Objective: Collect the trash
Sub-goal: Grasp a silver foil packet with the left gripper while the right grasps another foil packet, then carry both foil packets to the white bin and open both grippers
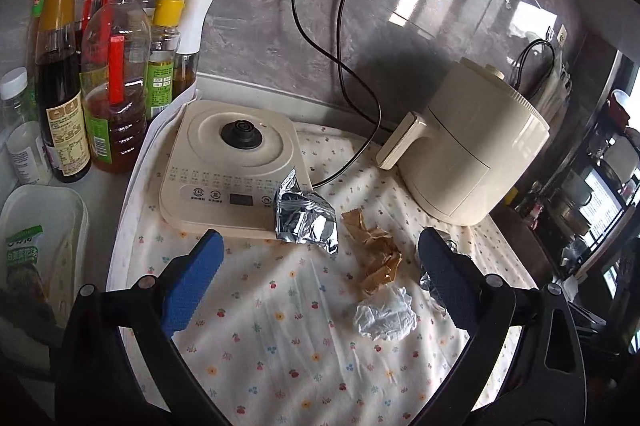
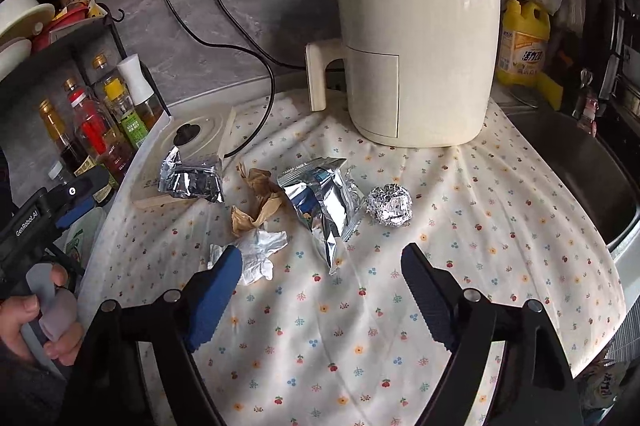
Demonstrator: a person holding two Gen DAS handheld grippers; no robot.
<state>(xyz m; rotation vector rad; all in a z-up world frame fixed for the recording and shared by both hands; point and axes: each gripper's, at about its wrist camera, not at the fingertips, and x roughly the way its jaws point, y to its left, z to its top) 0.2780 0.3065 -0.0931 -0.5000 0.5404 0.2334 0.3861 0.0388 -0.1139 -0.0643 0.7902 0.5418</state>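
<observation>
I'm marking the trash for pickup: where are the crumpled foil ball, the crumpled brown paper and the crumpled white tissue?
Crumpled foil ball (image 2: 389,205): right wrist view, middle of the ball.
Crumpled brown paper (image 2: 256,204): right wrist view, central folds.
Crumpled white tissue (image 1: 386,314): left wrist view, middle of the wad.

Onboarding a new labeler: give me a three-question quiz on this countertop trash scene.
1. True or false: the foil ball lies nearest the sink among the trash.
2. Which piece leans on the kettle base? A) brown paper B) small foil packet C) white wrapper
3. Does either hand-held gripper hold anything: left hand-held gripper, right hand-held gripper?

Key: 1 true; 2 B; 3 no, both open and empty above the floral cloth.
</observation>
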